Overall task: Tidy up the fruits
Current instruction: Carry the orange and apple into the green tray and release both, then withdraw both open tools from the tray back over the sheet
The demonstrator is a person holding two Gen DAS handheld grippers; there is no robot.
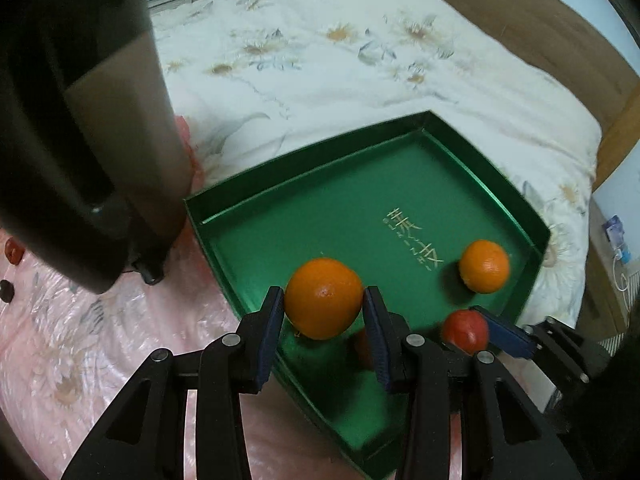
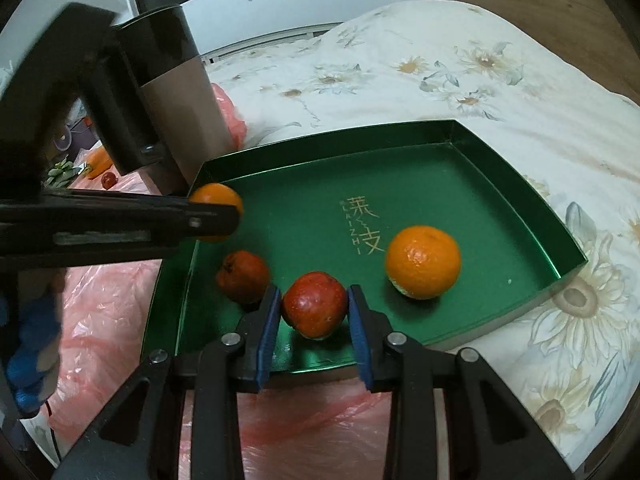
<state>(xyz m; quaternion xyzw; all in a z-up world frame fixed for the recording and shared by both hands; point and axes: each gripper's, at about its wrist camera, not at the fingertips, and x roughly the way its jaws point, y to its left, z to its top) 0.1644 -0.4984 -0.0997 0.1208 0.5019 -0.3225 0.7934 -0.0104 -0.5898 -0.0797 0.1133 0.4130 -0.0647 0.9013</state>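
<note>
My left gripper (image 1: 324, 310) is shut on an orange (image 1: 323, 298) and holds it above the near-left part of a green tray (image 1: 304, 160). It also shows in the right wrist view (image 2: 218, 216), with the orange (image 2: 218, 198) in it. My right gripper (image 2: 314, 312) is shut on a red apple (image 2: 315, 305) over the tray's (image 2: 400, 136) near edge; in the left wrist view the apple (image 1: 466, 330) shows at the right. A second orange (image 2: 423, 262) and a smaller red fruit (image 2: 243, 276) lie in the tray.
The tray sits on a bed with a white floral duvet (image 2: 460, 80). A pink plastic sheet (image 2: 104, 300) lies at the near left. A tall dark and tan cylinder (image 2: 176, 92) stands by the tray's far-left corner. Small fruits (image 2: 108, 179) lie beyond it.
</note>
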